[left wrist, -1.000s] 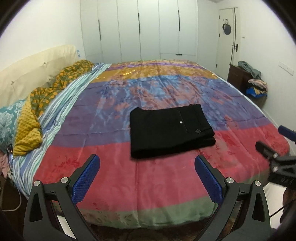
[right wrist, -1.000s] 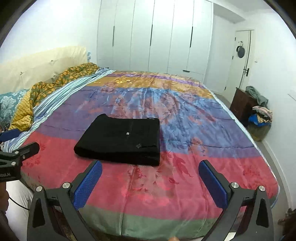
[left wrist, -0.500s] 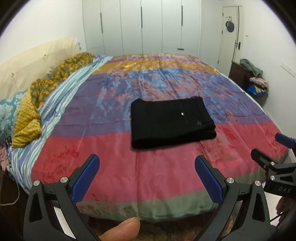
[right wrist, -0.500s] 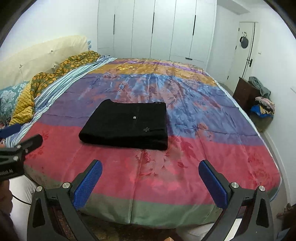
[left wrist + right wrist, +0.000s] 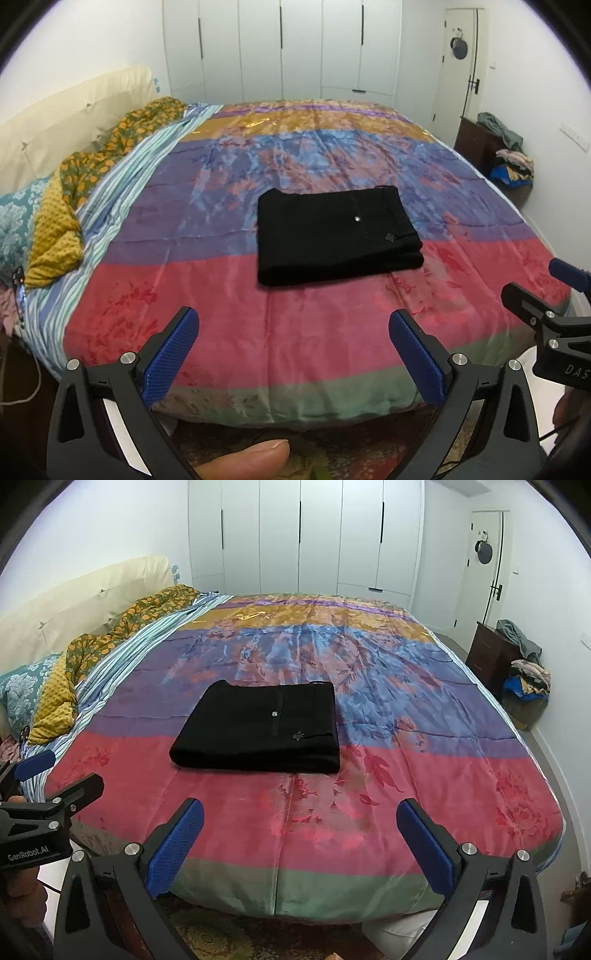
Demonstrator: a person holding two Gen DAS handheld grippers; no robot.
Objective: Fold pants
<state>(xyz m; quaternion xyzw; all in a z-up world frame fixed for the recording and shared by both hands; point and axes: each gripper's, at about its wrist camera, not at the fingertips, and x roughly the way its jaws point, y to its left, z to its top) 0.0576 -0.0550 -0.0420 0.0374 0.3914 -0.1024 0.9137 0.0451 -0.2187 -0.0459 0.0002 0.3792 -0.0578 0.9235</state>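
Both hand-held grippers hang off the foot of the bed [image 5: 229,354] with nothing in them: the left hand-held gripper [image 5: 291,334] has its blue pads [image 5: 168,360] spread wide, and the right hand-held gripper [image 5: 301,825] is spread just as wide. The pants [image 5: 334,232] lie well ahead of both, folded into a compact black rectangle on the patterned quilt where the purple band meets the red one. Its long axis runs across the bed, left to right, with the thick folded edge facing the grippers. From the left gripper it sits ahead and slightly right; from the right gripper, ahead and slightly left, so neither arm looks clearly nearer. The fold appears finished, so any further move would be a long reach forward. Readable writing: "GenRobot.AI" on the left gripper's body in the right view, and "DAS" on the right gripper's body in the left view. A small pale emblem and a button show on the pants; the emblem is too small to read.
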